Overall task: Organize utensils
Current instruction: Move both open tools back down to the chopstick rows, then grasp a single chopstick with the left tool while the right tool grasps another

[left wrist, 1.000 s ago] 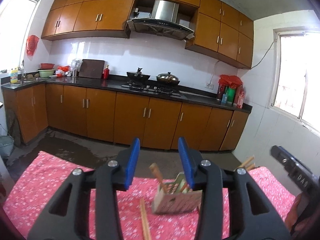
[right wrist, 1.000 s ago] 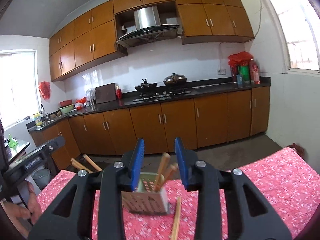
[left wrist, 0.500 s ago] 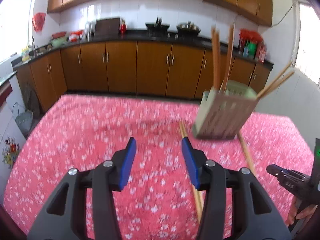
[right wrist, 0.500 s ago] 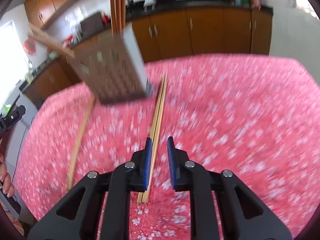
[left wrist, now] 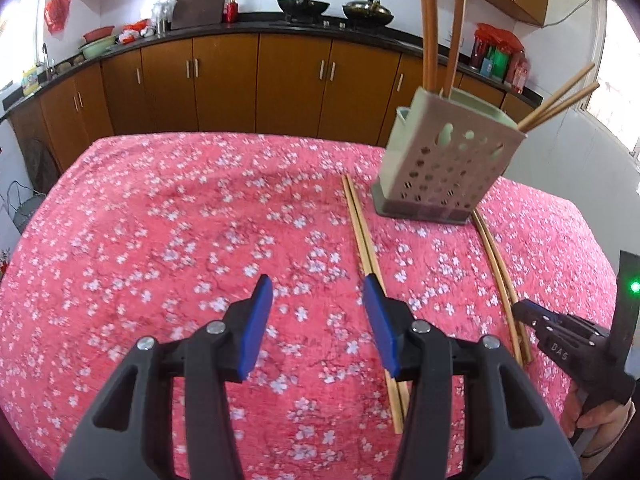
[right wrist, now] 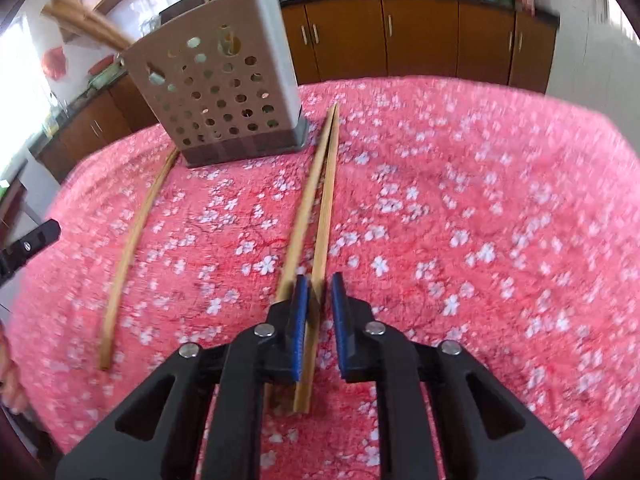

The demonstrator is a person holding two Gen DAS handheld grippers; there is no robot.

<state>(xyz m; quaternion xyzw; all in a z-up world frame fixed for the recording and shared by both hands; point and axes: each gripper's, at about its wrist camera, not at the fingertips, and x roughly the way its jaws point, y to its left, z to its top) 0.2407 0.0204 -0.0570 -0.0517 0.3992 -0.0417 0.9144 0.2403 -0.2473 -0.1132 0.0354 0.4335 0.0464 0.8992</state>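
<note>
Covered edge to edge by a pink cloth (left wrist: 168,240) printed with small white blossoms (table surface itself hidden beneath). Bears a pale perforated utensil holder (left wrist: 444,168) standing upright toward the far side, with chopsticks poking out of its top. Also carries two loose pairs of wooden chopsticks lying flat on either side of the holder: the left pair (left wrist: 362,236) and the right pair (left wrist: 496,264), each running from beside the holder's base toward the near edge.

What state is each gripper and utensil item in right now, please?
Left gripper: open, empty.
Right gripper: shut on a chopstick.
Holder: standing, chopsticks inside.
Other loose pair: lying flat, untouched.
</note>
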